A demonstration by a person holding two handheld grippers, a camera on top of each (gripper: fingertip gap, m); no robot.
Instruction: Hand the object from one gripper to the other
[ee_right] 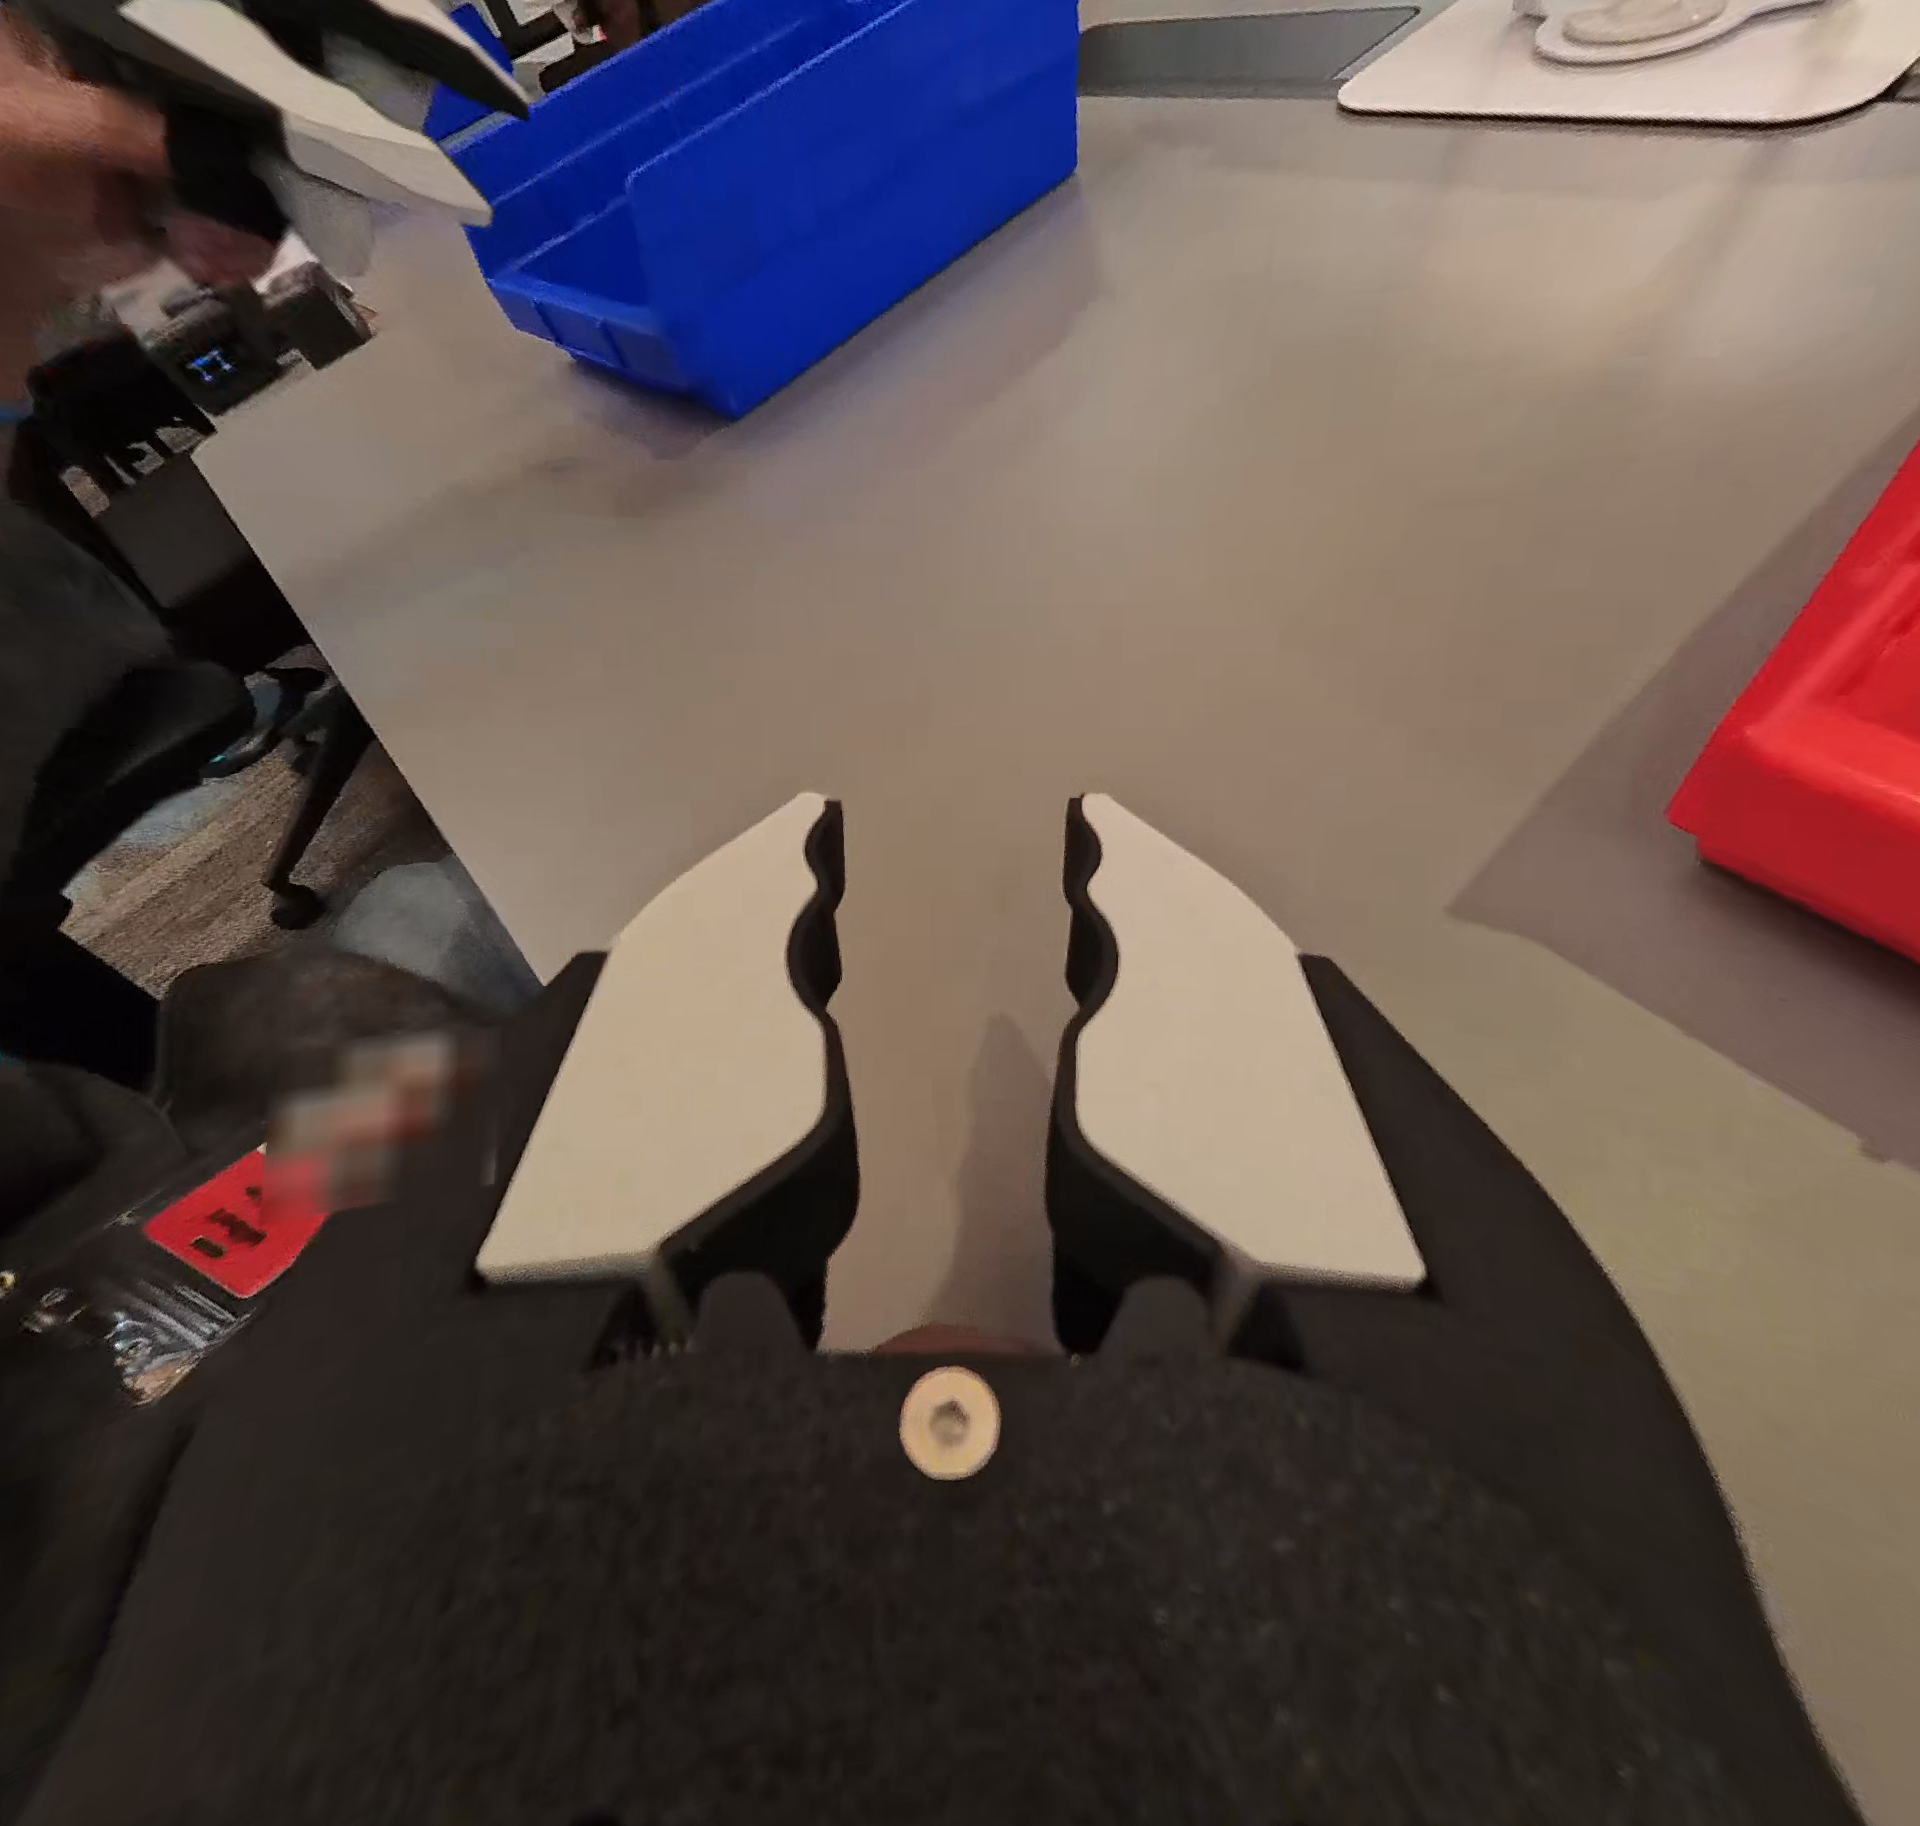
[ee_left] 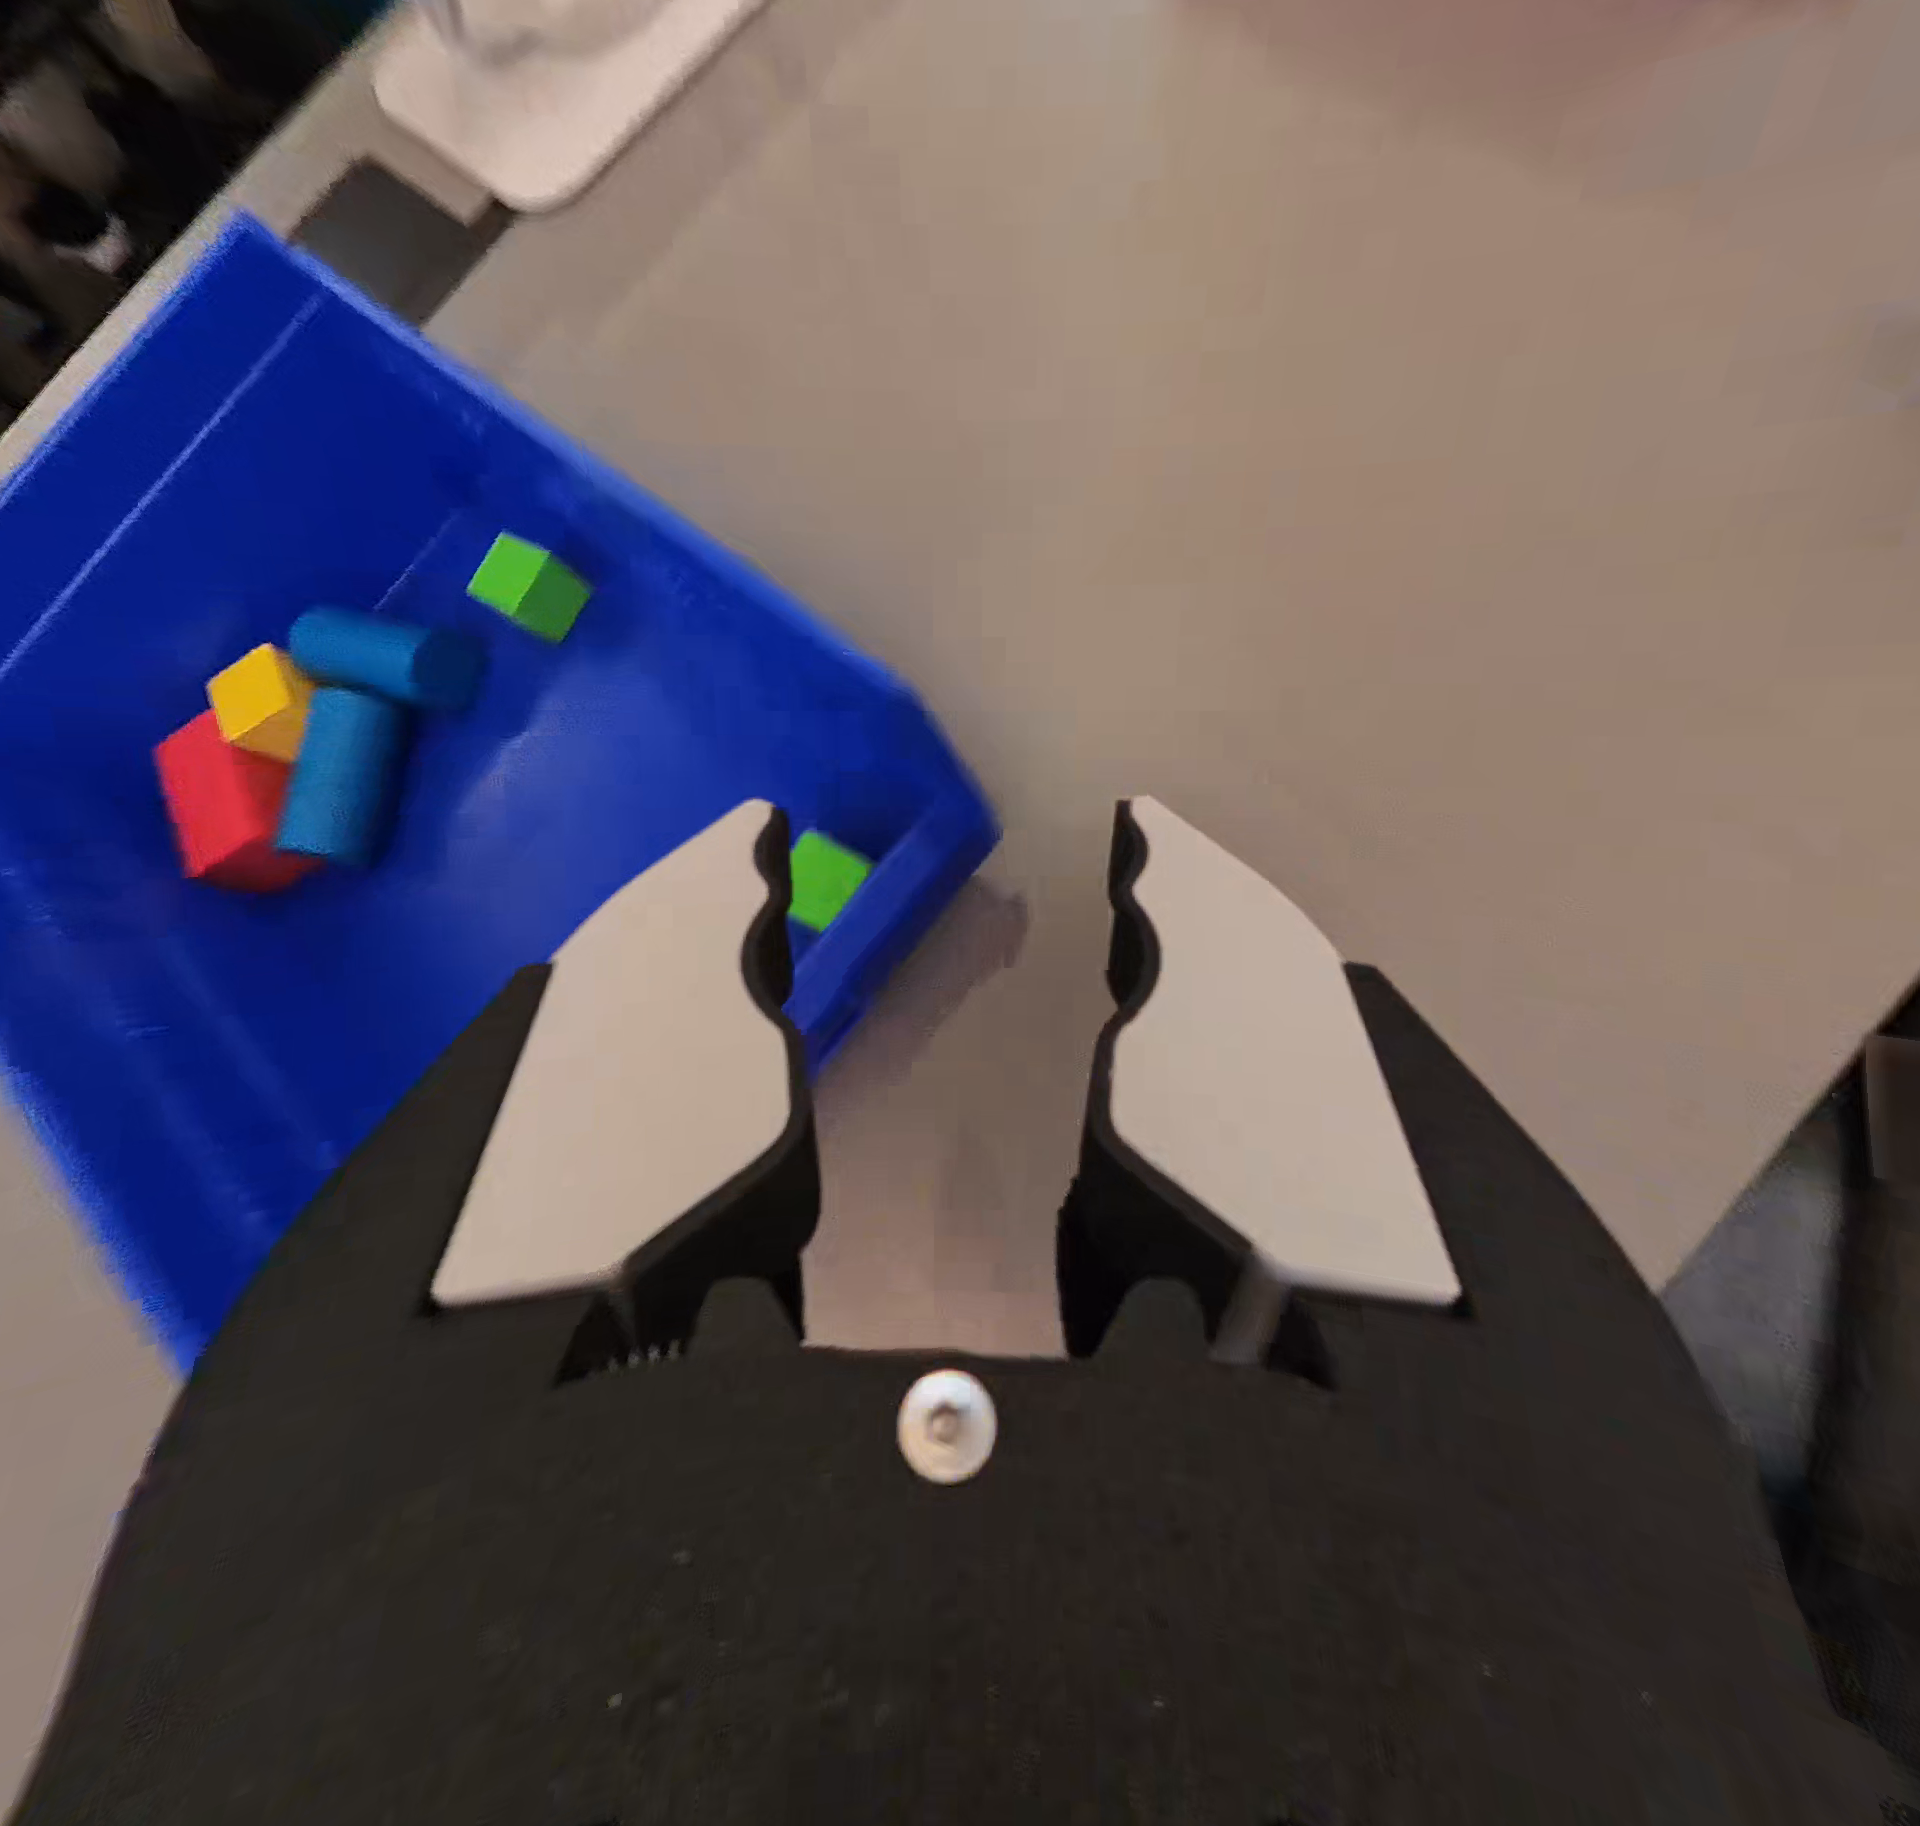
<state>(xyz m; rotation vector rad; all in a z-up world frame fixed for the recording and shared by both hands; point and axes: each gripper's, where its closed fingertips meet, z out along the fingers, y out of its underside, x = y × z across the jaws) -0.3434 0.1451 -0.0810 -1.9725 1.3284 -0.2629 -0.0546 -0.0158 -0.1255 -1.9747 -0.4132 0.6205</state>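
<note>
A blue bin [ee_left: 644,737] on the grey table holds small blocks: two green cubes [ee_left: 528,587] [ee_left: 823,877], two blue cylinders [ee_left: 384,656], a yellow cube [ee_left: 260,701] and a red block [ee_left: 223,810]. My left gripper [ee_left: 943,820] is open and empty, hovering above the bin's near right corner. In the right wrist view the blue bin [ee_right: 831,176] stands at the far left, with the left gripper [ee_right: 499,155] open above its left end. My right gripper [ee_right: 948,810] is open and empty above bare table.
A red bin [ee_right: 1829,768] sits at the right edge of the table. A white mat [ee_right: 1621,62] with a clear stand lies at the back; it also shows in the left wrist view [ee_left: 582,83]. The table's left edge drops to chairs and floor.
</note>
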